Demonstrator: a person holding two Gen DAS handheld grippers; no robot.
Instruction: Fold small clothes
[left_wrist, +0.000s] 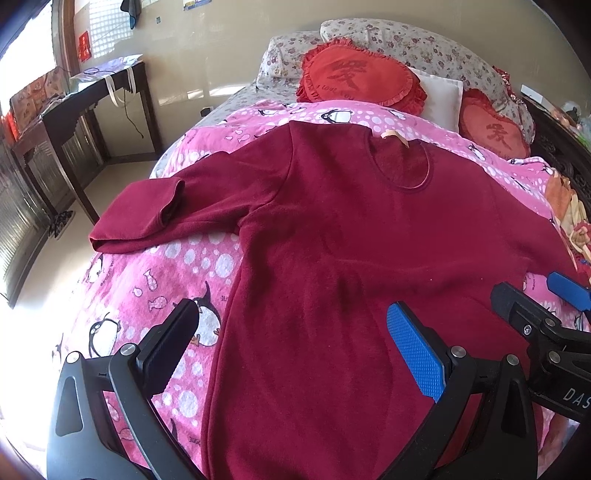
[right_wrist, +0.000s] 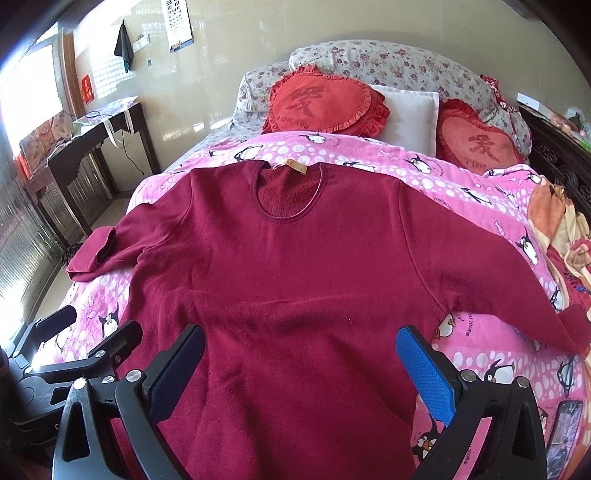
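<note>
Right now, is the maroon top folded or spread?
Mostly spread: the maroon top lies flat on the pink blanket, one sleeve cuff doubled back.

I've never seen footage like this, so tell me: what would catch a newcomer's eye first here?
A dark red sweater lies spread flat in the middle of a bright pink penguin blanket, one sleeve folded back on itself at the left edge of the bed. Beyond it, two red heart-shaped cushions lean against flowered pillows. In the foreground, the open right hand-held gripper hovers over the sweater's lower part, and the left hand-held gripper is open too.
</note>
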